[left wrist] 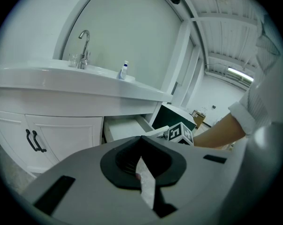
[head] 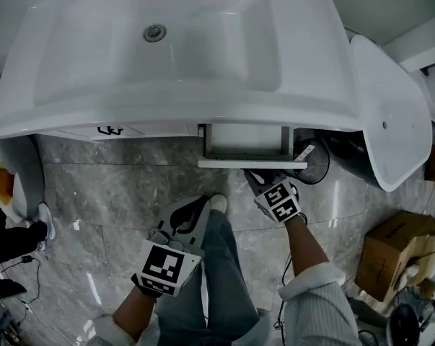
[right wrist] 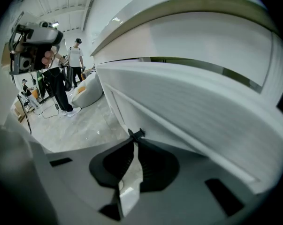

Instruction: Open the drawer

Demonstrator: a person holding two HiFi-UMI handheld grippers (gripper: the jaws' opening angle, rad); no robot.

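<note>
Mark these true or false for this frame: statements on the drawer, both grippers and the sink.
1. The drawer is partly open. True.
2. The left gripper grips the drawer. False: it hangs back from it, fingers together on nothing.
3. The right gripper has its fingers closed on a small black handle. True.
4. The sink is full of water. False: it looks empty.
5. A small bottle stands near the tap. True.

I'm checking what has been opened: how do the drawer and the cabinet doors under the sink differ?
The drawer is pulled out past the edge of the sink; the cabinet doors sit shut. The right hand-held gripper is at the drawer's front; nothing touches the cabinet doors. Both are white.
</note>
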